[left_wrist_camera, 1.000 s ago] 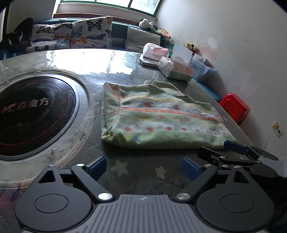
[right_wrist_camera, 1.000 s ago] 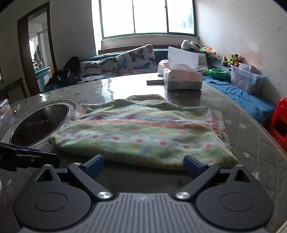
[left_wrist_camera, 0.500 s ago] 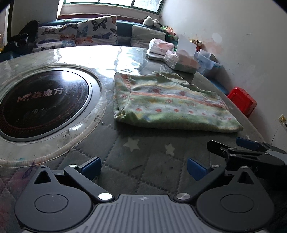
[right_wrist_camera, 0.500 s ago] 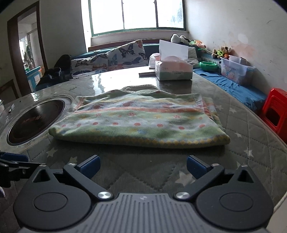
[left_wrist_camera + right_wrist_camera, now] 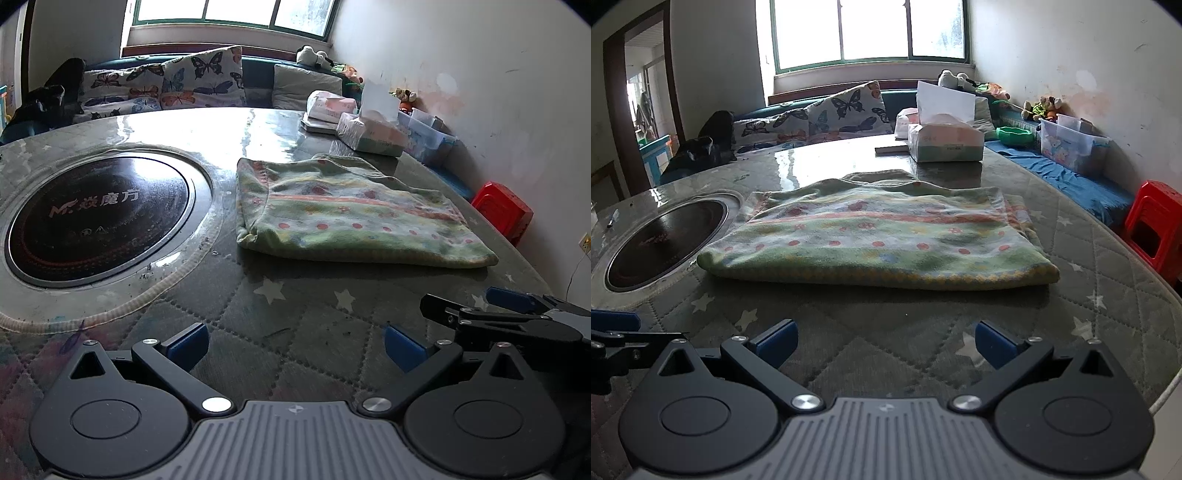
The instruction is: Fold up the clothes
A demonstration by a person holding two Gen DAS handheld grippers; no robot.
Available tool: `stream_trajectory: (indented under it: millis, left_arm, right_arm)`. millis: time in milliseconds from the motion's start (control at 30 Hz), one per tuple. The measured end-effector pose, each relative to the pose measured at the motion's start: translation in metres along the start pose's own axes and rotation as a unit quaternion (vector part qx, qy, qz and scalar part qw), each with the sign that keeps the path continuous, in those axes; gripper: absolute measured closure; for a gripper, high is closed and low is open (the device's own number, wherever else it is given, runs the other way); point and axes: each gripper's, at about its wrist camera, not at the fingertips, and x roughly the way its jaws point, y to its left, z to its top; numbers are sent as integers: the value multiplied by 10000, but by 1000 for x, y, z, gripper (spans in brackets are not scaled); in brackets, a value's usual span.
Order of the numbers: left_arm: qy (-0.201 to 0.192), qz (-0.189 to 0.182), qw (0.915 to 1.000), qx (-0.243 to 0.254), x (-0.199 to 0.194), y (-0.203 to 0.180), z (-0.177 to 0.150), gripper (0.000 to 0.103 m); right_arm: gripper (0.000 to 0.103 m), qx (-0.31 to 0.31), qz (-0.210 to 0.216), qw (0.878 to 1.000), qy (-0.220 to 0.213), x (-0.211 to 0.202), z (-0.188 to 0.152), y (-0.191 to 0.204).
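A folded green garment with red dots and an orange stripe [image 5: 354,218] lies flat on the quilted table; it also shows in the right wrist view [image 5: 879,240]. My left gripper [image 5: 295,345] is open and empty, over the table well short of the garment's near edge. My right gripper [image 5: 884,338] is open and empty, also short of the near edge. The right gripper's fingers [image 5: 491,314] show at the right of the left wrist view. The left gripper's fingers [image 5: 617,328] show at the left of the right wrist view.
A round black induction cooktop [image 5: 96,214] is set into the table left of the garment. A tissue box [image 5: 945,142] stands behind the garment. A red stool [image 5: 1156,229] stands right of the table edge. A cushioned bench [image 5: 820,114] runs along the back.
Both grippers have drawn back from the garment's near edge, staying open and empty. The garment lies unchanged.
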Motion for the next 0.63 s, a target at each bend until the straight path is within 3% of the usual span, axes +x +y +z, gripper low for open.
stream_trajectory:
  millis: [633]
  left_arm:
    - [18,17,9999,167,-4,-14,-11,0]
  right_arm:
    - [0,48,51,10000,-51,-6,-5,0]
